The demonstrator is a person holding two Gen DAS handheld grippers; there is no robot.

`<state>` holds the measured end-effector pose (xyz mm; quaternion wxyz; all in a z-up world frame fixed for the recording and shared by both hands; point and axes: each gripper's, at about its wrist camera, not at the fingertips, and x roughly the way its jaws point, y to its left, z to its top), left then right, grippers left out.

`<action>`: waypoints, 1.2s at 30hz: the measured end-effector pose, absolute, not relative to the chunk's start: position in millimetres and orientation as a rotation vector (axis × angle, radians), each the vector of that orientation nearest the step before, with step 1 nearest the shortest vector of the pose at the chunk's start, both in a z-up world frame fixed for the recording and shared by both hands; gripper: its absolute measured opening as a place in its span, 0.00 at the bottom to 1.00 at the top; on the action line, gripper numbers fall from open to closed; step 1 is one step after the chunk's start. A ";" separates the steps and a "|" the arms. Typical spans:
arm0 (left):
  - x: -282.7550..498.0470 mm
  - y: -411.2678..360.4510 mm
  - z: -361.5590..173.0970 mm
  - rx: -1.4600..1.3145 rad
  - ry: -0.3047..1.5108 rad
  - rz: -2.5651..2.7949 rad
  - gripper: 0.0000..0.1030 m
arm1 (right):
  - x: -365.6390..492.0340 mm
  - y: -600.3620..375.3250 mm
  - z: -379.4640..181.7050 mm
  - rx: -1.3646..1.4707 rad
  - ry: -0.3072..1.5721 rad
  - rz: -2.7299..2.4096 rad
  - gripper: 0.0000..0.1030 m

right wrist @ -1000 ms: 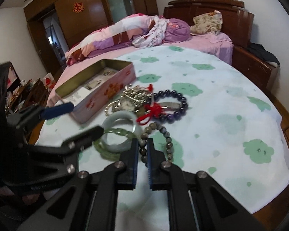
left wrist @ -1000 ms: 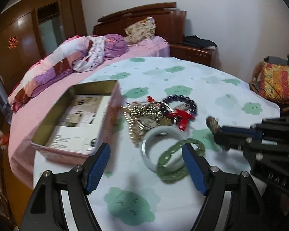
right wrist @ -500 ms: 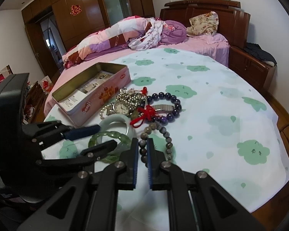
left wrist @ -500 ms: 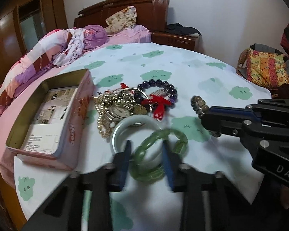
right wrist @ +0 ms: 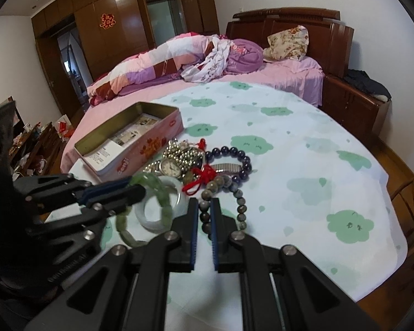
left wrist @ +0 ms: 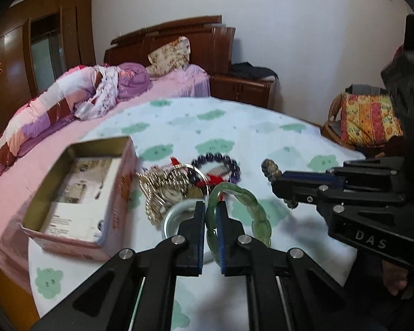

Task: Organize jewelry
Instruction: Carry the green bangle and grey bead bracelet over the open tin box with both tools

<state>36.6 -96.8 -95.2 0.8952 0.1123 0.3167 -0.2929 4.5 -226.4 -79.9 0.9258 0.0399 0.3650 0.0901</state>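
Observation:
My left gripper (left wrist: 211, 207) has its jaws closing, and the blue pads pinch one side of the green segmented bracelet (left wrist: 258, 212). The bracelet is tilted up off the cloth; in the right wrist view it hangs from the left gripper (right wrist: 138, 189). A white bangle (left wrist: 176, 209) lies beneath it. My right gripper (right wrist: 205, 204) is shut on a grey-green bead bracelet (right wrist: 241, 207), which is partly raised. An open pink tin box (left wrist: 118, 193) with a paper inside stands at the left. A watch (right wrist: 171, 168), a purple bead bracelet (right wrist: 243, 157), chains and a red knot lie piled between them.
The round table (right wrist: 331, 165) wears a white cloth with green cloud prints. Behind it is a bed (right wrist: 289, 74) with a rolled quilt. A dark nightstand (left wrist: 243, 91) stands by the headboard, and a chair with a yellow cushion (left wrist: 369, 118) stands right of the table.
The left jaws came together from wide open onto the green bracelet's side and raised it off the white bangle. The right gripper kept still on the bead bracelet.

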 end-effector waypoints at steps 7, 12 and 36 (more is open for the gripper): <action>37.6 -85.0 -72.0 0.221 0.583 -0.559 0.07 | 3.7 -228.5 -72.5 0.083 0.720 0.178 0.10; 43.7 -74.5 -65.3 0.194 0.563 -0.514 0.07 | 4.7 -226.8 -67.8 0.077 0.701 0.181 0.10; 88.6 -24.1 -44.5 0.131 0.525 -0.364 0.07 | 47.2 -193.3 -33.7 -0.002 0.628 0.291 0.10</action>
